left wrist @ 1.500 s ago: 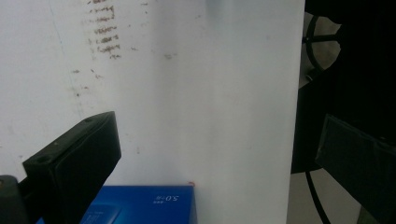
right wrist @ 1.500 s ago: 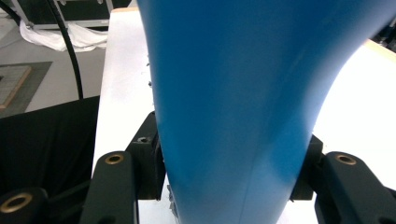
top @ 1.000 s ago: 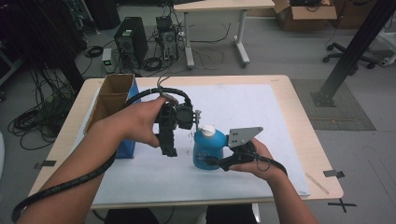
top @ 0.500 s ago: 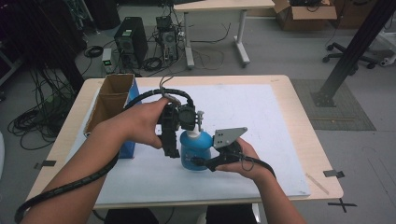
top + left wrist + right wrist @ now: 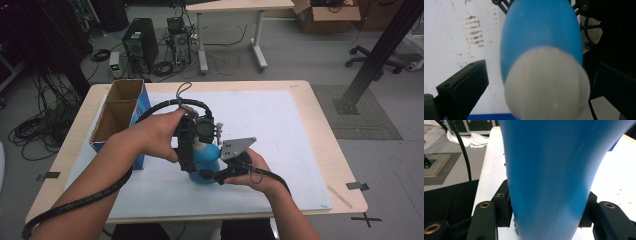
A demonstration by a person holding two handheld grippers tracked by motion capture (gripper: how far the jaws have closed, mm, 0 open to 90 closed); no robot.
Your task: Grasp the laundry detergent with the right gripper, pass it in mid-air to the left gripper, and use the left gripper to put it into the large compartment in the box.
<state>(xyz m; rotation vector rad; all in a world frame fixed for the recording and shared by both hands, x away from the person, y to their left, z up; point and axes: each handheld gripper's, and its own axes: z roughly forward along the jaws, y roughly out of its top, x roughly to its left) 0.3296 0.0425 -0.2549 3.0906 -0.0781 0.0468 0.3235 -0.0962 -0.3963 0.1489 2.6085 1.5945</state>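
A blue bottle (image 5: 206, 161) with a white top (image 5: 546, 85) stands upright on the white mat (image 5: 280, 120) near the table's front middle. My right gripper (image 5: 202, 175) comes in low from the right and is shut on the bottle's lower body (image 5: 549, 170), a pad pressed on each side. My left gripper (image 5: 196, 150) hangs above the bottle, pointing down. Its jaws stand open on either side of the white top, with a gap showing beside the left pad (image 5: 465, 80). The bottle's neck is hidden behind the left gripper in the high view.
A brown cardboard box (image 5: 120, 112) with a blue side stands open at the table's left edge. The mat is stained beside the bottle (image 5: 475, 37). Beyond the table are computer towers (image 5: 140, 42), cables, a desk and a dark post (image 5: 375, 55).
My right gripper has slid the blue bottle to the left, bringing it under the left gripper. The left hand has stayed about where it was.
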